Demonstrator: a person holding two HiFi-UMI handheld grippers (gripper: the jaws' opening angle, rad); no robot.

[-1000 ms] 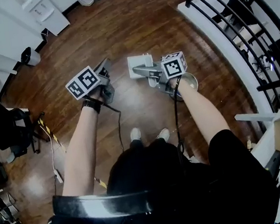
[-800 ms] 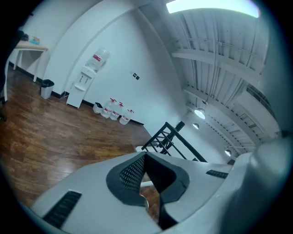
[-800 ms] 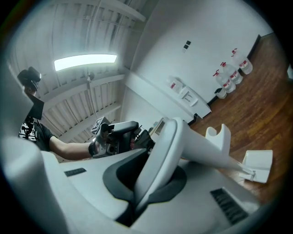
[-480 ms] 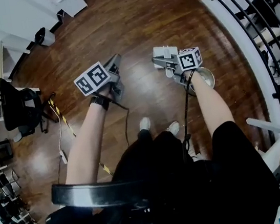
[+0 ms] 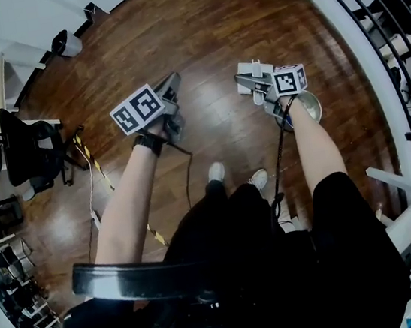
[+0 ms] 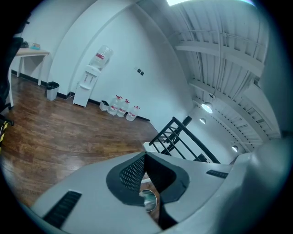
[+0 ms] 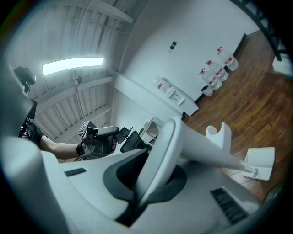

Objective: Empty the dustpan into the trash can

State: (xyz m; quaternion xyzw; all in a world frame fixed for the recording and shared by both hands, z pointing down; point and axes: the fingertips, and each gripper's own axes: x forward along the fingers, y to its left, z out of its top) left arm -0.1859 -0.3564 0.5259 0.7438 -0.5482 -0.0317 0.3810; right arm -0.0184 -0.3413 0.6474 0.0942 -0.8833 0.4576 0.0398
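Note:
My right gripper (image 5: 248, 81) is shut on the handle (image 7: 201, 148) of a white dustpan (image 5: 256, 68). The pan (image 7: 261, 162) hangs low over the wooden floor, ahead of the jaws. Just to the right of that hand, a round silver trash can (image 5: 308, 108) stands on the floor, partly hidden by the wrist. The can also shows through the gap below my left gripper's (image 6: 144, 157) jaws as a silver rim (image 6: 149, 199). My left gripper (image 5: 172, 81) is shut with nothing in it and sits left of the dustpan, apart from it.
A black stair railing (image 5: 385, 13) curves along the right. A black chair (image 5: 22, 155) and a striped cable (image 5: 92, 164) lie at the left. The person's feet (image 5: 216, 171) stand below the grippers. A water dispenser (image 6: 91, 77) and bottles (image 6: 121, 107) line the far wall.
Both hands have sunk toward the floor, the right one further, with the dustpan still gripped. The head camera has swung, so the scene sits further right in the picture.

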